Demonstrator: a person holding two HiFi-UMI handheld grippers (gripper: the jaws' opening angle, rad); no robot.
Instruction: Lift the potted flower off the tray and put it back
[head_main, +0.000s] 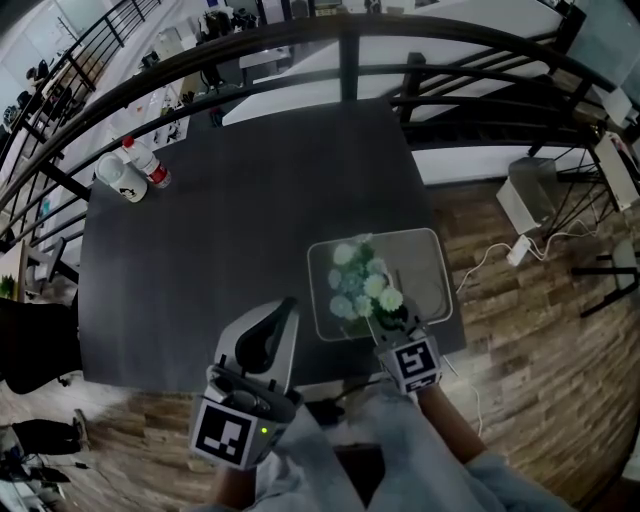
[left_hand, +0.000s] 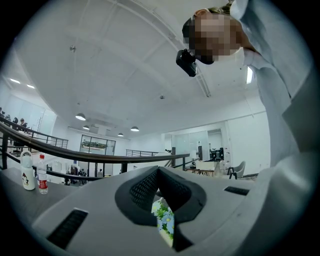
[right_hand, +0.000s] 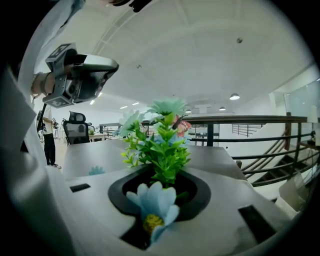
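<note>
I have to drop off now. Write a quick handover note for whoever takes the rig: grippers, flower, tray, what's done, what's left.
Left gripper: shut, empty, held over the near edge of the table.
Right gripper: jaws closed on the potted flower, low among its stems.
Potted flower: looks to be sitting on the tray, not lifted yet.
Done: the grasp.
Left: lift it off the tray, set it back, let go.

Pale blue-grey sleeves (head_main: 425, 455) are worn, and the grey plastic left tool (head_main: 288, 308) and right tool (head_main: 392, 328) are each fitted with black pads (left_hand: 142, 190) and a black-and-white square-marker cube (head_main: 222, 432).
</note>
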